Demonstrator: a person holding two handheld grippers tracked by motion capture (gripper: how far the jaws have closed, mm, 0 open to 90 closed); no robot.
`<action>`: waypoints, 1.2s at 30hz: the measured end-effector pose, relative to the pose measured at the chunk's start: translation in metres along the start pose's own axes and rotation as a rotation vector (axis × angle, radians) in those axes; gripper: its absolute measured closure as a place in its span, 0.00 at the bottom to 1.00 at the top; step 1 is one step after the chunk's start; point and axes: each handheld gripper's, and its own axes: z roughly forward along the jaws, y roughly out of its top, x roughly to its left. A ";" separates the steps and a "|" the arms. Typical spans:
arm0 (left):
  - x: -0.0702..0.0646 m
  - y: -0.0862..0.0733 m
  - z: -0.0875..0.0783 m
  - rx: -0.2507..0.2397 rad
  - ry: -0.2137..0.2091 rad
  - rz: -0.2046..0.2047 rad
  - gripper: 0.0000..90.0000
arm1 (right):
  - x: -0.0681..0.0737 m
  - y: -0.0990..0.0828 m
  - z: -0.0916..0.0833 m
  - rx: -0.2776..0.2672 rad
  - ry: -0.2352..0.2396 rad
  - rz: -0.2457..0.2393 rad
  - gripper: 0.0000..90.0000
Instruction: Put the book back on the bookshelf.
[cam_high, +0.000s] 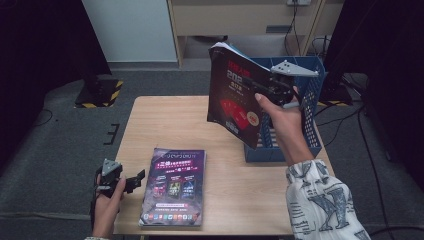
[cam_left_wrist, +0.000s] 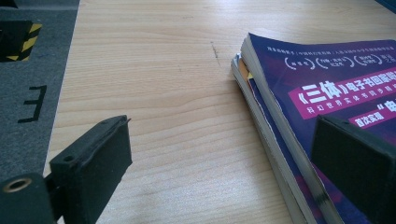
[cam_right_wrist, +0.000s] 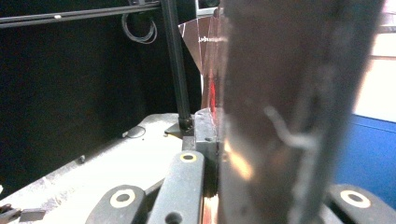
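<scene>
My right gripper (cam_high: 262, 89) is shut on a dark magazine (cam_high: 235, 97) with red print, holding it upright in the air beside the blue basket (cam_high: 310, 120). In the right gripper view the magazine (cam_right_wrist: 280, 112) stands edge-on, pressed between the jaws, its pages fanning at the top. A purple magazine (cam_high: 174, 185) lies flat on the wooden table (cam_high: 165, 120) near the front edge, on top of another one. My left gripper (cam_high: 135, 180) rests open at the table's front left corner, just left of that stack. The left gripper view shows the stack (cam_left_wrist: 317, 107) by the right jaw, with bare wood between the jaws.
The blue slotted basket stands on the table's right side. Past the table edge lie grey floor, a black stand base with yellow-black tape (cam_high: 100, 92) at the far left, and cables (cam_high: 345, 120) at the right. A wooden cabinet (cam_high: 240, 20) is behind.
</scene>
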 end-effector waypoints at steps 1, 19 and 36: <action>0.000 0.000 0.000 0.000 0.001 0.000 0.05 | -0.001 0.000 -0.001 0.001 -0.005 0.001 0.97; 0.000 -0.001 0.001 0.002 0.001 0.004 0.06 | -0.020 0.002 -0.021 0.009 -0.060 0.007 0.97; -0.001 0.002 0.000 -0.006 0.003 0.011 0.06 | -0.037 -0.004 -0.039 0.031 -0.111 0.009 0.97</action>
